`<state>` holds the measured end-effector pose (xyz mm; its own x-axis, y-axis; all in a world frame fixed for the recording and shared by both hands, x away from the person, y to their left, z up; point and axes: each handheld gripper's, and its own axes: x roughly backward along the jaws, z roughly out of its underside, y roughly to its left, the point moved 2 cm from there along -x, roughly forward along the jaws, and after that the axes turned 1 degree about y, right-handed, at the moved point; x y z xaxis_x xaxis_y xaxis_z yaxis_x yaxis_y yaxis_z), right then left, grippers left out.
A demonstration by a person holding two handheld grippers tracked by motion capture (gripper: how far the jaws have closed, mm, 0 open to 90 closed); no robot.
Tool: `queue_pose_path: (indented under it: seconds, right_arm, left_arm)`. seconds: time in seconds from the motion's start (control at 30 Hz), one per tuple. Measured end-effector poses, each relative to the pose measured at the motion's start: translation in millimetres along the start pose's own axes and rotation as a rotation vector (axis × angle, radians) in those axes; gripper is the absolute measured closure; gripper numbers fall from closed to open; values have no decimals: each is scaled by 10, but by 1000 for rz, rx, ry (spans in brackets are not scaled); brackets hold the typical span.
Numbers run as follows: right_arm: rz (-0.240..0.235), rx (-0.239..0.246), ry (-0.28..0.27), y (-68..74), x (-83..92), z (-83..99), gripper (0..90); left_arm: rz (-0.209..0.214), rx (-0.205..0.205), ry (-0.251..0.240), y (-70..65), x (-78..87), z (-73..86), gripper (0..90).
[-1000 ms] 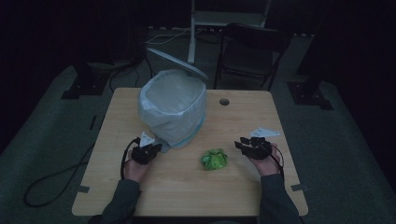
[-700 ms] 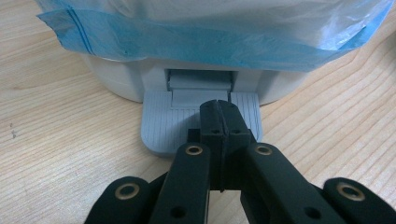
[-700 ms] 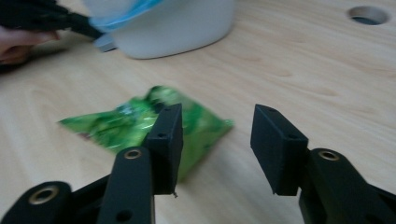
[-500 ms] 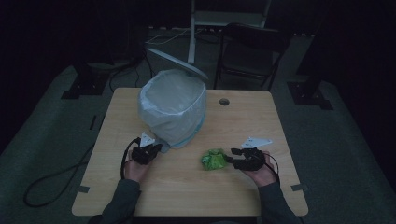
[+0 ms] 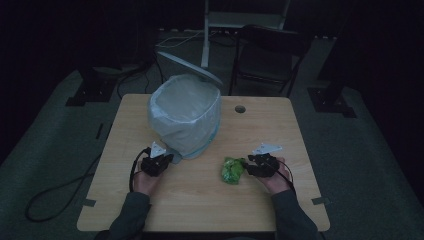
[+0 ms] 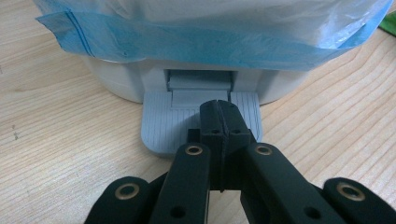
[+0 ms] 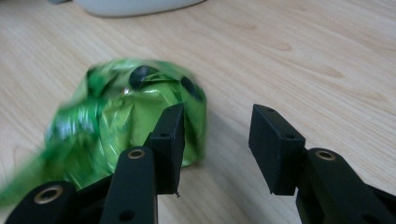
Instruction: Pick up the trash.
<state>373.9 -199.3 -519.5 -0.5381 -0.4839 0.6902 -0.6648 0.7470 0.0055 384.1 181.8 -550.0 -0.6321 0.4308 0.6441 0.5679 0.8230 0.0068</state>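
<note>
A white pedal bin [image 5: 185, 112] lined with a pale blue bag stands at the table's middle, its lid [image 5: 192, 70] raised. My left gripper [image 5: 166, 160] is shut, and its closed tips [image 6: 223, 114] rest on the bin's grey pedal [image 6: 159, 128]. A crumpled green wrapper [image 5: 232, 170] lies on the wood to the right of the bin. My right gripper [image 5: 248, 168] is open just right of the wrapper, its jaws having just been closing a little. In the right gripper view the wrapper [image 7: 116, 116] sits mostly outside the left jaw, with bare table between the jaws [image 7: 217, 140].
The wooden table [image 5: 280, 130] has a round cable hole [image 5: 240, 108] near its far edge. A dark chair [image 5: 270, 60] and a metal stand [image 5: 206, 30] stand behind it. A cable [image 5: 55, 197] loops on the floor at the left.
My right gripper has moved left and slightly down, from well right of the green wrapper to right beside it. The left gripper and the bin's raised lid have stayed put.
</note>
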Motion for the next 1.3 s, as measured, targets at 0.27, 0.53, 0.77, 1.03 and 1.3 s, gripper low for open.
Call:
queue_pose_path:
  seconds: [0.27,0.53,0.77,1.03,1.3]
  right_arm:
    - [-75,12,-42,122,202,-10,535]
    - [-192,34,-81,339,370,22,516]
    - [-243,92,-15,520,281,120,522]
    - [-188,144,88,545,52,164,679]
    - [-178,154,88,541,30,130,767]
  left_arm:
    - [-2,-4,2,-3,0,-2,900]
    - [-4,-7,4,-6,1,-3,900]
    - [-5,-9,5,-7,1,-4,900]
    - [-4,-10,5,-5,0,-5,900]
    - [-4,-12,6,-7,1,-7,900]
